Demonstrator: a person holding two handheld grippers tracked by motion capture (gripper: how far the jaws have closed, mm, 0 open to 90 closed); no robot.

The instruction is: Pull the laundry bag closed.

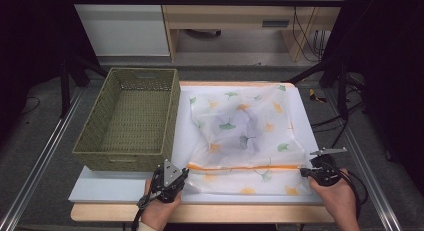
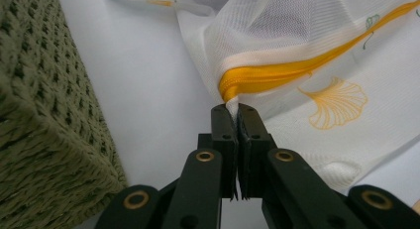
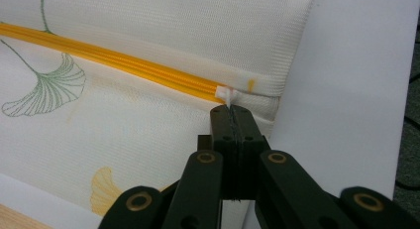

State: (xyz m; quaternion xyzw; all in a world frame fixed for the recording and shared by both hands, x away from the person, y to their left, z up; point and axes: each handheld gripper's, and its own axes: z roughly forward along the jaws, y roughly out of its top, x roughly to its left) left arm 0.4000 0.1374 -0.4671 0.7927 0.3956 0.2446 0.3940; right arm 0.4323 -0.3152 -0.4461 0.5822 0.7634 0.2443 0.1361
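A white mesh bag (image 1: 240,126) printed with green and yellow ginkgo leaves lies spread on the white board (image 1: 120,186). Its orange zipper (image 1: 240,167) runs straight along the near side. My left gripper (image 1: 186,169) is shut on the bag's fabric at the zipper's left end; in the left gripper view the jaws (image 2: 234,110) pinch the cloth just below the orange zipper (image 2: 277,73). My right gripper (image 1: 303,172) is at the zipper's right end. There, in the right gripper view, it (image 3: 231,111) is shut on the small white zipper pull (image 3: 228,94).
An empty green woven basket (image 1: 130,116) stands on the left half of the board, close to my left gripper (image 2: 44,115). The board's right edge (image 3: 346,90) lies just past the bag. Metal rails flank the table; cables trail on the floor at right.
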